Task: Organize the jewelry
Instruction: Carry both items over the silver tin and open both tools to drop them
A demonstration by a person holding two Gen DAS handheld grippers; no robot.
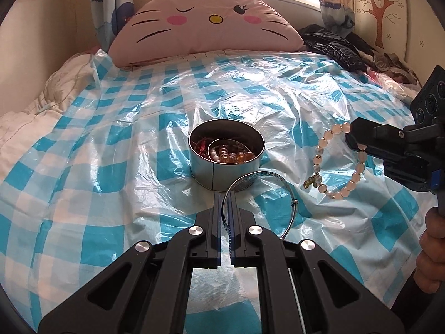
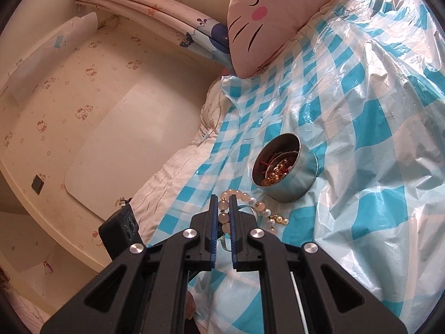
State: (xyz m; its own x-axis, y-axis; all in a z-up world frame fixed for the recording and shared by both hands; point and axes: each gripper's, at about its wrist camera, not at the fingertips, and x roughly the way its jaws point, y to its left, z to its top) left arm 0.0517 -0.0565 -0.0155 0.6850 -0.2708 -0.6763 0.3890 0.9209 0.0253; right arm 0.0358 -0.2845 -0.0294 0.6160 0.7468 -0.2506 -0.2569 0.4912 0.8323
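A round metal tin stands on the bed and holds amber beads, a red piece and a smaller ring. It also shows in the right wrist view. My left gripper is shut on a silver bangle, held just in front of the tin. My right gripper is shut on a pale pink bead bracelet, which hangs right of the tin in the left wrist view. The right gripper also shows in the left wrist view.
A blue-and-white checked plastic sheet covers the bed. A pink cat-face pillow lies at the head. Dark clothes are piled at the far right. The wall runs along the bed's left side.
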